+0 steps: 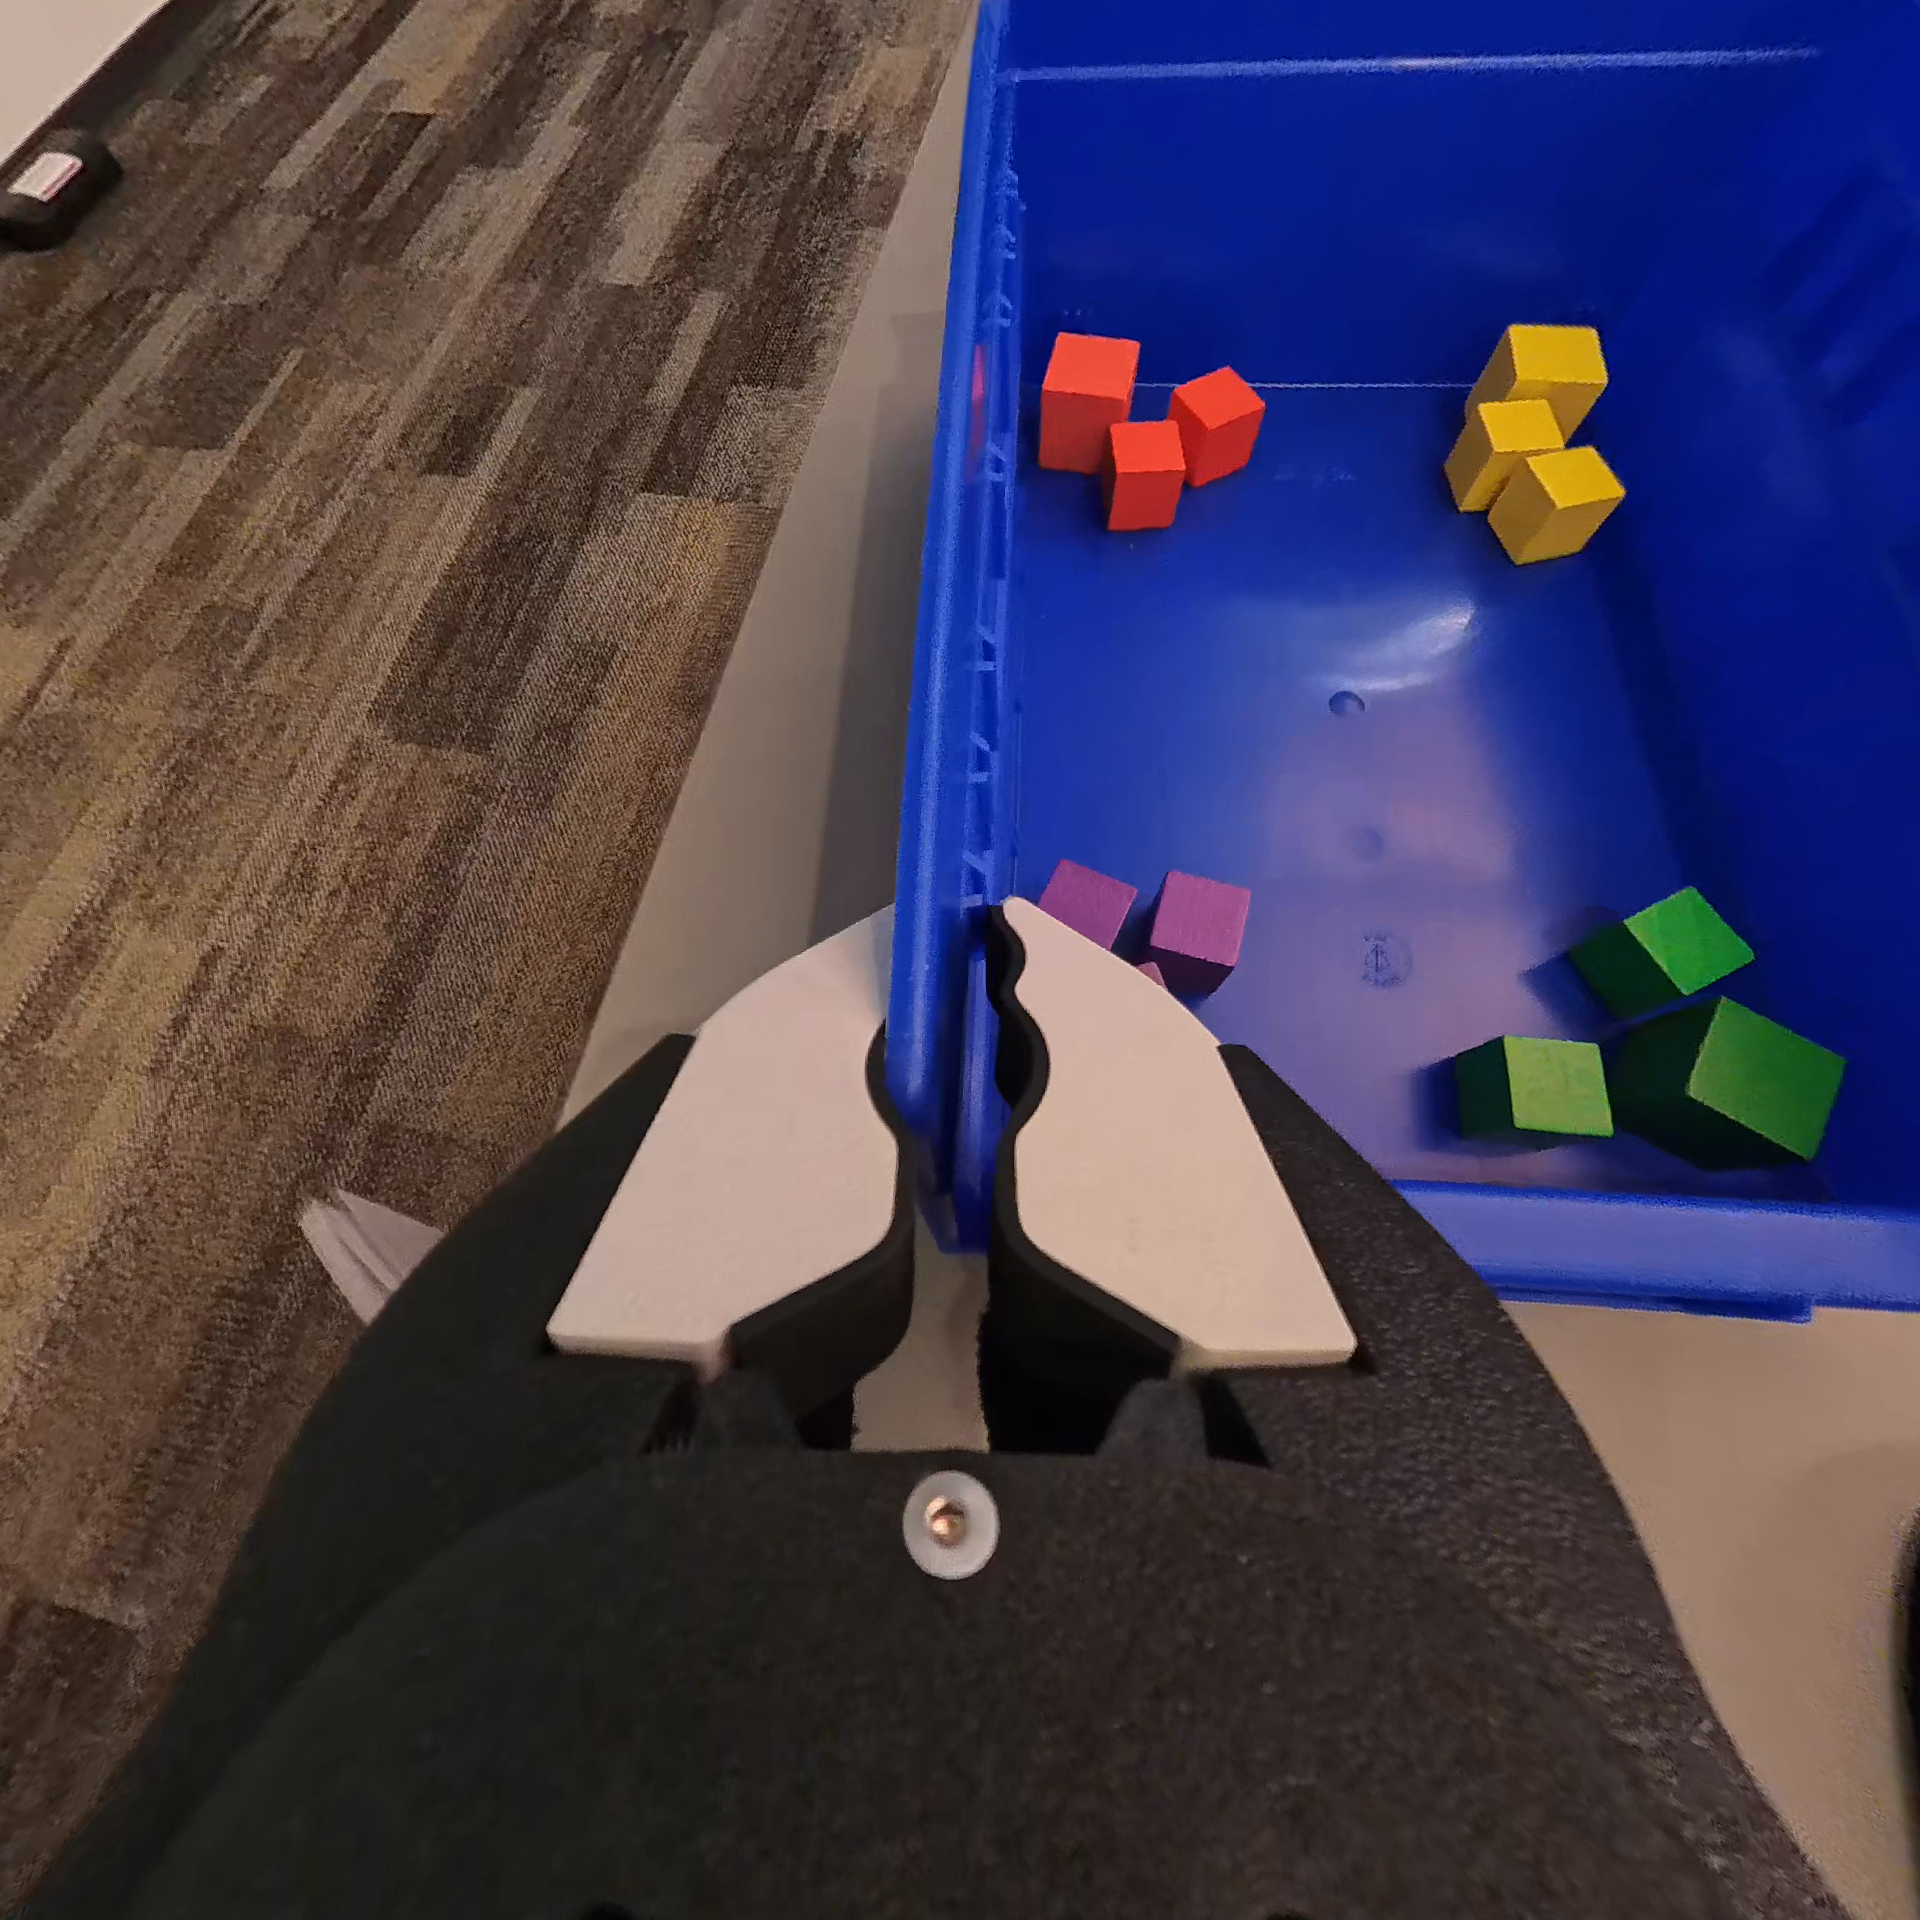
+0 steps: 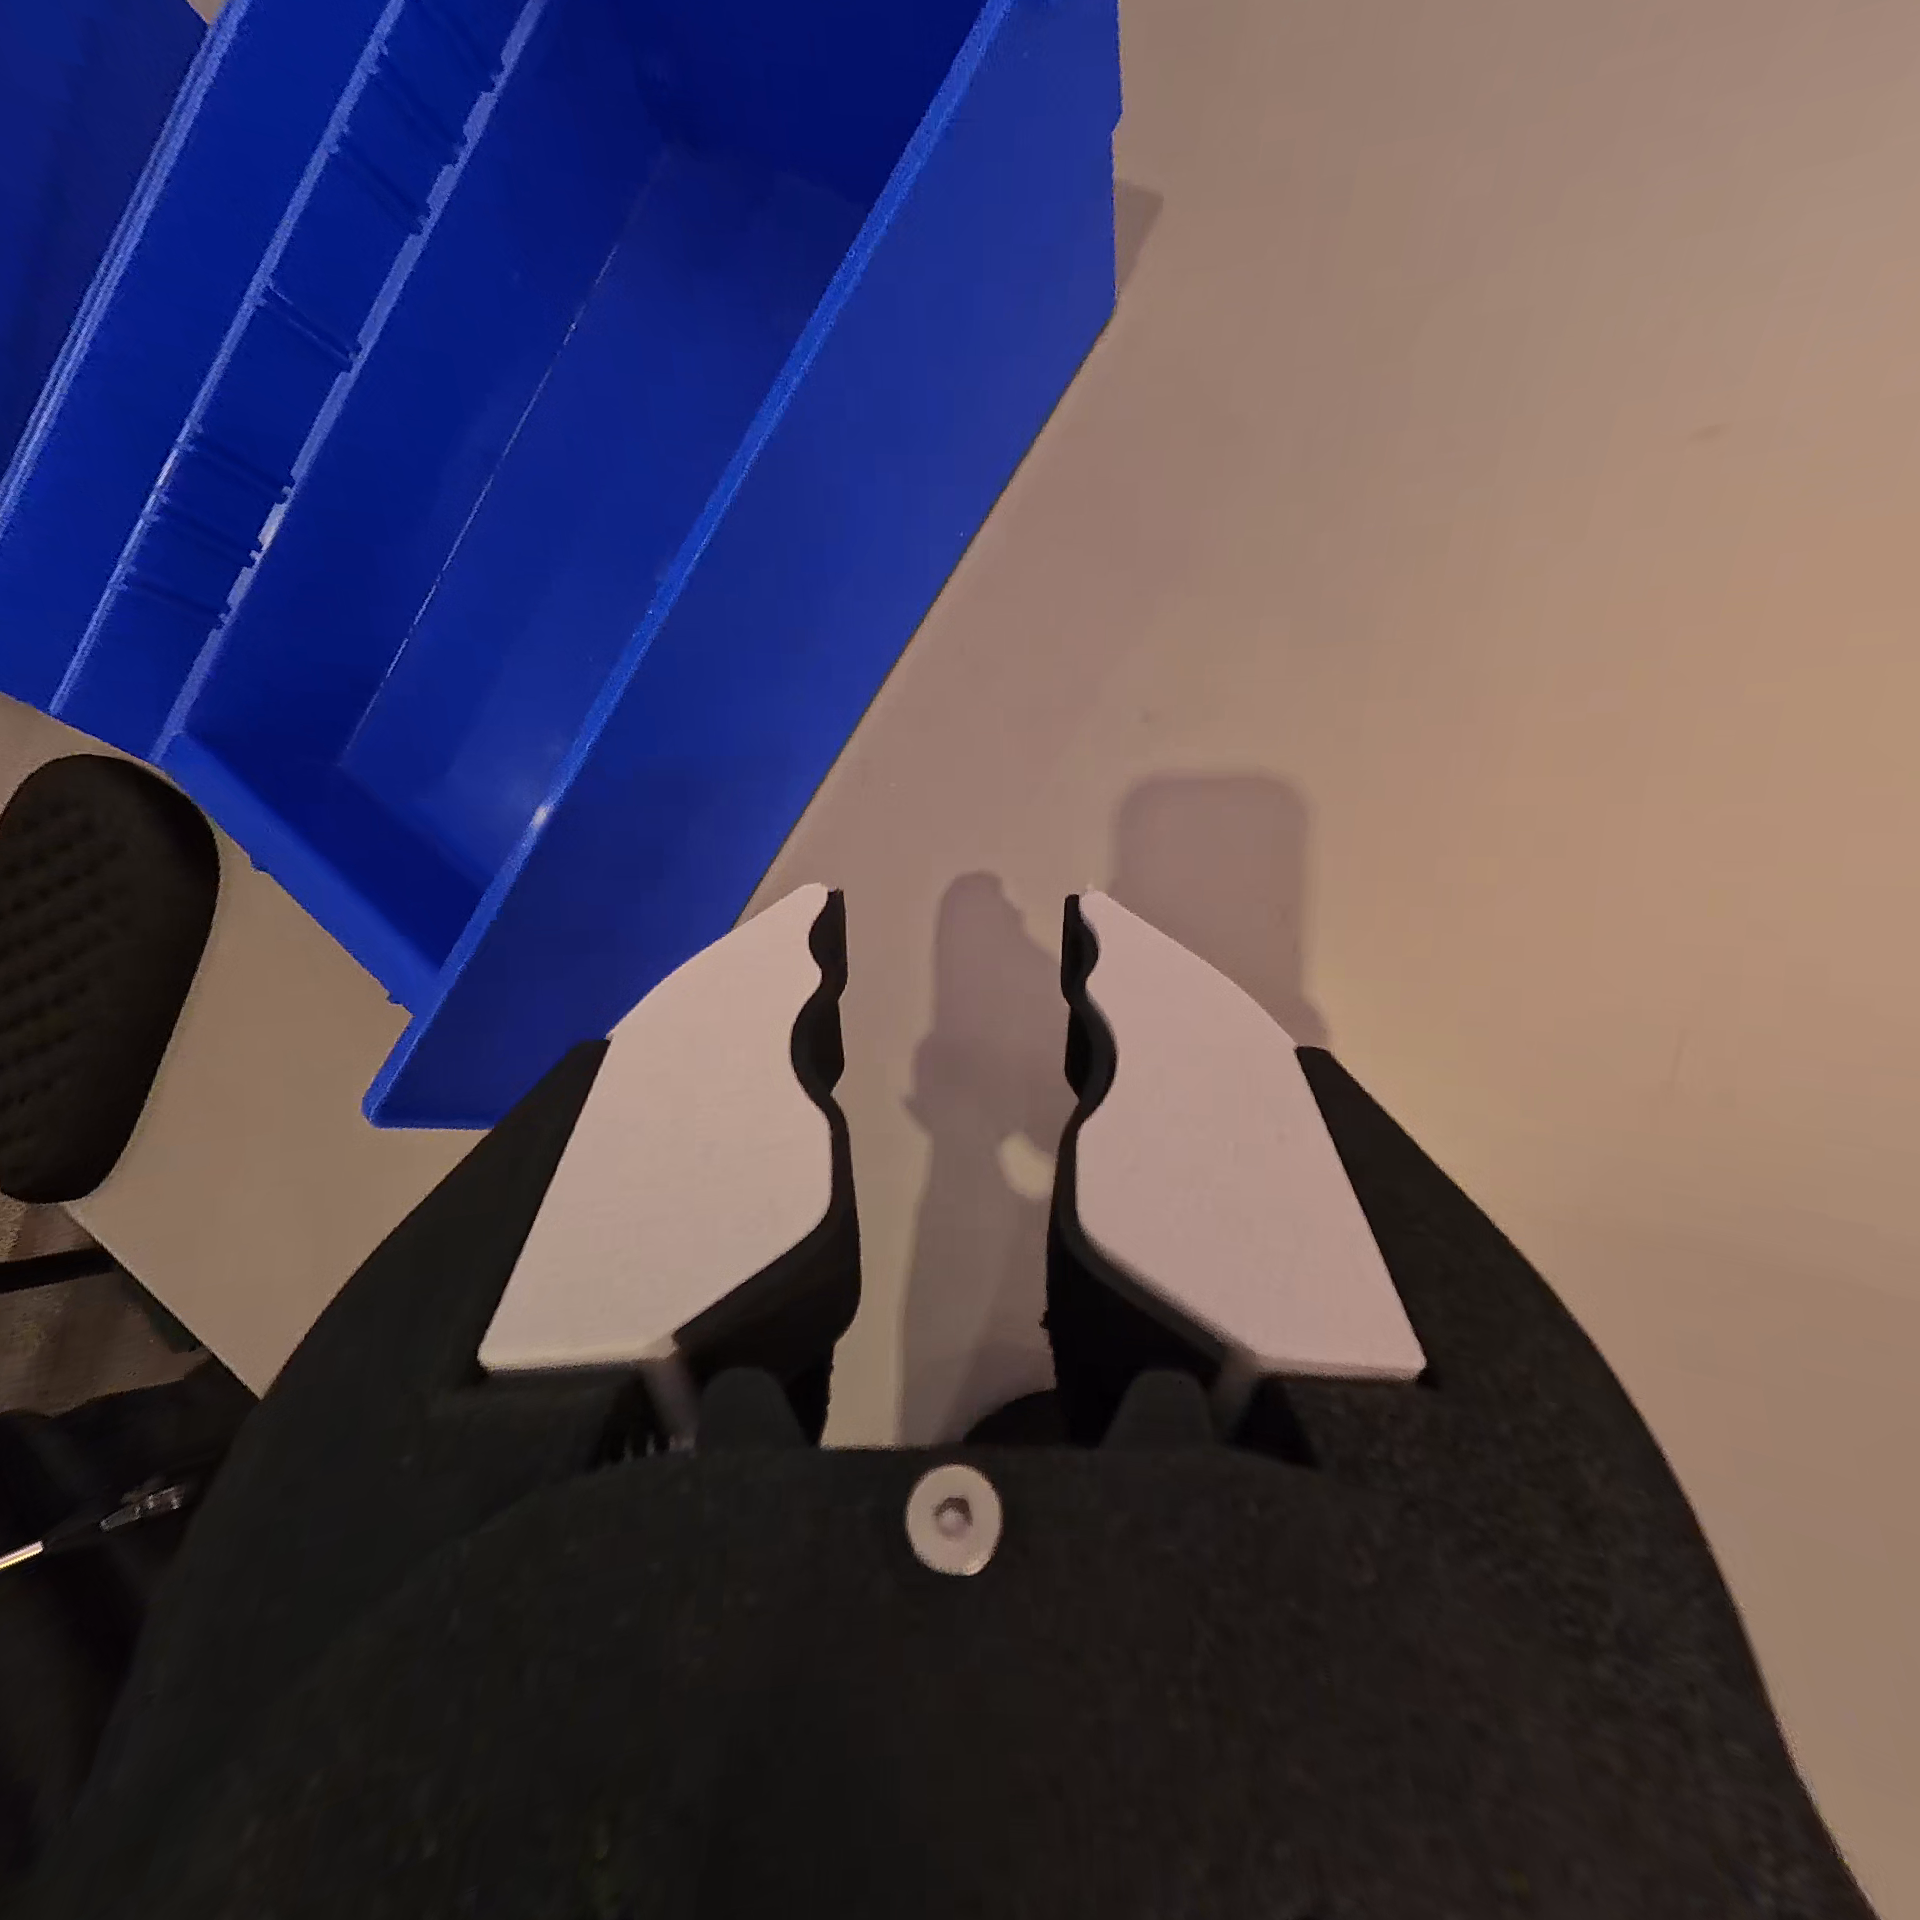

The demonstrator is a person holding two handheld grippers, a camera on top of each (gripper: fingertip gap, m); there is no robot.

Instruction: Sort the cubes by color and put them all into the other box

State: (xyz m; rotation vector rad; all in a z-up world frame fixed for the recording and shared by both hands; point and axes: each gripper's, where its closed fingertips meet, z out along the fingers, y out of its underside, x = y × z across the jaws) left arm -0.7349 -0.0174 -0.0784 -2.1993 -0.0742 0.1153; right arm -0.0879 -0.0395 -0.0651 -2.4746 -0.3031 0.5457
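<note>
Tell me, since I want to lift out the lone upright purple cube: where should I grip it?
Come from above and close the fingers on the purple cube across its left and right side faces. It sits flat, with bare floor on its right; its neighbour on the left leaves only a narrow gap.

No writing can be read. A small round moulded mark (image 1: 1385, 958) sits on the floor of the blue box (image 1: 1455, 208), and a white label on a black object (image 1: 57, 187) on the carpet is blurred.
</note>
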